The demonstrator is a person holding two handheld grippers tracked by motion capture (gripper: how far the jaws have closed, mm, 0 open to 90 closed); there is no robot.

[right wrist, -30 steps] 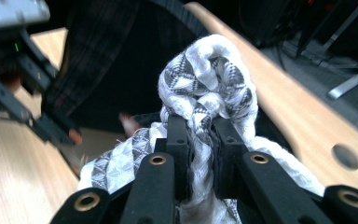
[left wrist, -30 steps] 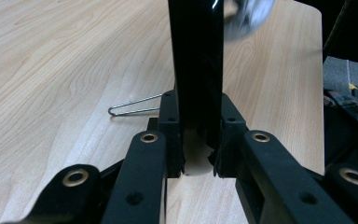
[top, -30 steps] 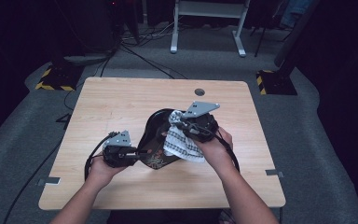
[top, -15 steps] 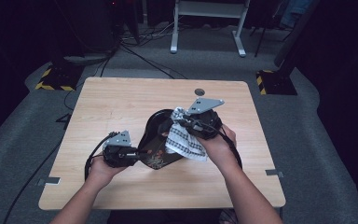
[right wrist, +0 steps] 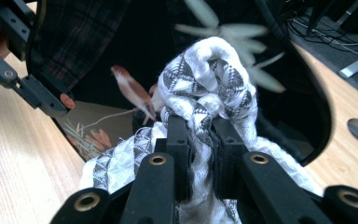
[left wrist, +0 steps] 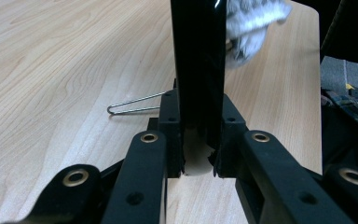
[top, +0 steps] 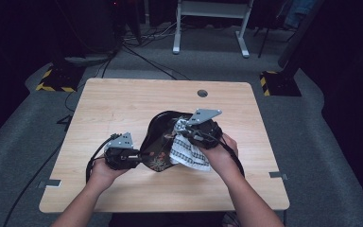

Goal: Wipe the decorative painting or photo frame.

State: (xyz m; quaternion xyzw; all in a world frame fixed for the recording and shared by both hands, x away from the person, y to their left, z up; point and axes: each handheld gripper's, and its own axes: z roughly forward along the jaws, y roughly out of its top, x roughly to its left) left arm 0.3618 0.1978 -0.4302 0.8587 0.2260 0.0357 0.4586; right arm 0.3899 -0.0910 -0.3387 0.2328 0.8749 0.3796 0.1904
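Note:
A glossy black plate [top: 157, 137] painted with leaves and a bird is tilted up off the wooden table [top: 123, 101]. My left gripper [top: 139, 158] is shut on its near-left rim. In the left gripper view the plate's edge [left wrist: 198, 70] rises straight up between the left gripper's [left wrist: 199, 144] jaws. My right gripper [top: 182, 135] is shut on a white cloth with a dark pattern [top: 189, 153], which lies bunched against the plate's inner face. The right gripper view has the cloth [right wrist: 209, 79] squeezed in the right gripper [right wrist: 199, 126], with the plate [right wrist: 289, 93] behind it.
A thin bent wire [left wrist: 135, 105] lies on the table just behind the plate. A round cable hole [top: 202, 93] sits near the far edge. Cables trail from both grippers. Dark floor, desk legs [top: 208, 23] and yellow-black striped pads [top: 54, 85] surround the table.
The right gripper and its cloth have shifted slightly across the plate's face. The left gripper and the plate have stayed where they were.

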